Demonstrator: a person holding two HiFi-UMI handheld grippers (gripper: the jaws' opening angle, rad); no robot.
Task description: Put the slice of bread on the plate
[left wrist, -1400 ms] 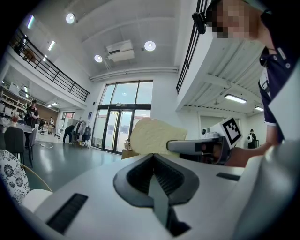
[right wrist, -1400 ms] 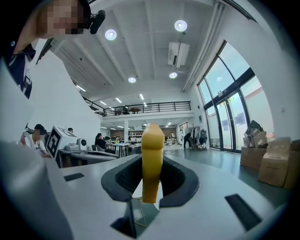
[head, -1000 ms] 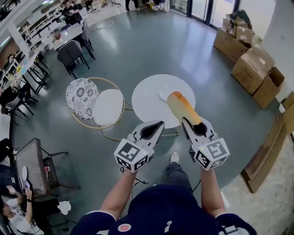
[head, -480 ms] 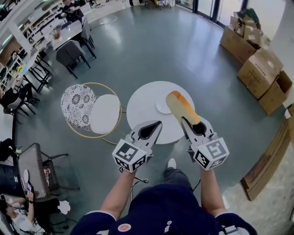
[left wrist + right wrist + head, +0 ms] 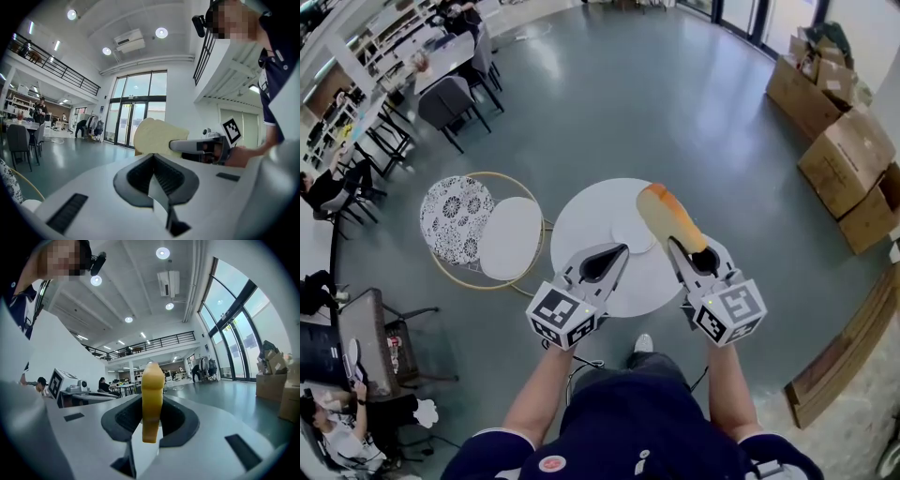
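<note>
Bread slice point(image 5: 670, 217) stands on edge, clenched between the jaws of the right gripper point(image 5: 694, 253), in the air over the right side of the round white desk point(image 5: 581, 220). From the head view it hides part of the small plate point(image 5: 628, 236) lying on the desk. The left gripper point(image 5: 605, 262), just to the left, has its jaws pressed together with nothing between them. Both forearms reach forward side by side, and the marker cubes cover the hands.
</note>
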